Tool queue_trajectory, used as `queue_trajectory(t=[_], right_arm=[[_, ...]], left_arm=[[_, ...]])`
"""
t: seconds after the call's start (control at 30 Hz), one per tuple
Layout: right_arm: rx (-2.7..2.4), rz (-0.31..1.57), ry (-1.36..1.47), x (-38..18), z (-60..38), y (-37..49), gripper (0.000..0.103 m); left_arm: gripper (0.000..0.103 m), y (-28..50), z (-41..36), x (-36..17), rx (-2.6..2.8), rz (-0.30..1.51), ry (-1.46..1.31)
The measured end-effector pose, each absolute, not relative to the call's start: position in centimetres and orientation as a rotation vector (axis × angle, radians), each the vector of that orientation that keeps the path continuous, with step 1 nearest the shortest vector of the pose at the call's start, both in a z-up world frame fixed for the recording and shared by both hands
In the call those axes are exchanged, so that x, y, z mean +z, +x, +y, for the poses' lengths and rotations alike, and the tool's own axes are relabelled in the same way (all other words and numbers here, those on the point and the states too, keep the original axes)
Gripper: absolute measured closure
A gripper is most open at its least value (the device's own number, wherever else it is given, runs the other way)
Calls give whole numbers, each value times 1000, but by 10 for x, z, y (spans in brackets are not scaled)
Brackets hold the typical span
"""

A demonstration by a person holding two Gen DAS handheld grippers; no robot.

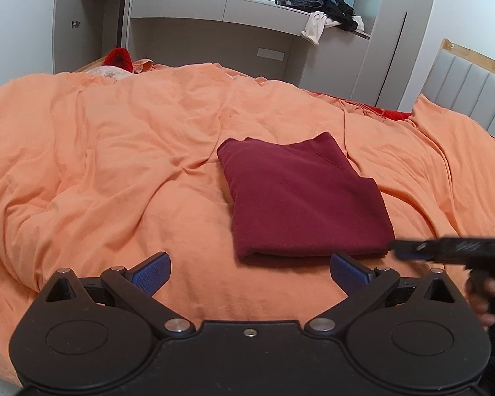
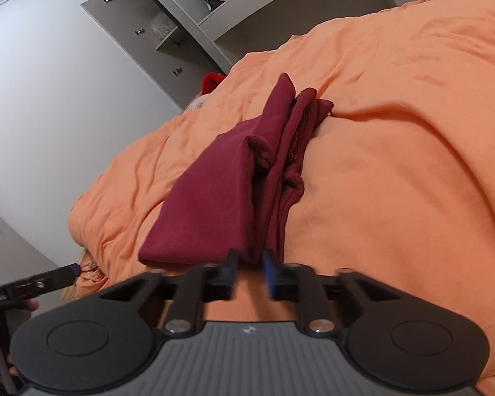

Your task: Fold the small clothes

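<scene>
Lying folded on the orange quilt (image 1: 115, 151): dark red garment (image 1: 300, 198) | right tool (image 2: 250, 272) at its near edge, pads narrow, gripping nothing | left tool (image 1: 250, 272) spread wide, empty, just short of it.

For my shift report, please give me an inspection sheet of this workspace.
Surface: orange duvet, wrinkled.
Job's things: maroon garment, folded, lying on the duvet.
Clutter: red item at the far edge of the bed.
Grippers: left hand-held gripper open, empty, short of the garment; right hand-held gripper open, blurred, at the garment's near edge.
Cables: nothing seen.
Surroundings: grey wardrobe; clothes pile on its ledge; headboard.
</scene>
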State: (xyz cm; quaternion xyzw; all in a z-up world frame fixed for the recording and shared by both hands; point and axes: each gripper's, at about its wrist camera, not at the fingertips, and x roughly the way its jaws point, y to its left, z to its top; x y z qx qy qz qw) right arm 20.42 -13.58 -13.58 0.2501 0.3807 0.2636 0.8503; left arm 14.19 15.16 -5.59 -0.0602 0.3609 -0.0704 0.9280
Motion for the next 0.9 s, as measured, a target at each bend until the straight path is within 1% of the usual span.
queue_trajectory(t=[0.03, 0.1, 0.23, 0.3, 0.4, 0.47, 0.57, 0.6, 0.67, 0.7, 0.73, 0.83, 0.9], right_arm=[[542, 768, 527, -128, -141, 203, 41], [520, 719, 492, -111, -150, 209, 41], [464, 682, 384, -85, -148, 254, 48], [457, 703, 377, -85, -139, 284, 51], [463, 704, 315, -89, -116, 320, 53], [439, 686, 279, -93, -104, 339, 53], [414, 738, 293, -107, -93, 368, 53], [412, 751, 293, -110, -90, 374, 56], [428, 744, 285, -113, -84, 378, 67], [443, 741, 286, -113, -83, 378, 80], [456, 737, 292, -111, -83, 378, 88], [497, 706, 399, -105, -100, 379, 93], [484, 699, 476, -109, -116, 380, 93]], left_arm=[[0, 142, 152, -55, -142, 737, -125], [0, 142, 152, -55, -145, 736, -136], [0, 145, 147, -54, -160, 733, -148], [0, 144, 143, -52, -167, 731, -136], [0, 142, 140, -50, -167, 724, -110], [0, 141, 141, -50, -156, 727, -105], [0, 140, 144, -52, -153, 731, -111], [0, 141, 146, -53, -149, 733, -113], [0, 143, 148, -55, -141, 738, -115], [0, 144, 150, -56, -139, 740, -116], [0, 145, 151, -57, -135, 743, -119], [0, 148, 156, -59, -128, 742, -133], [0, 151, 157, -61, -128, 744, -147]])
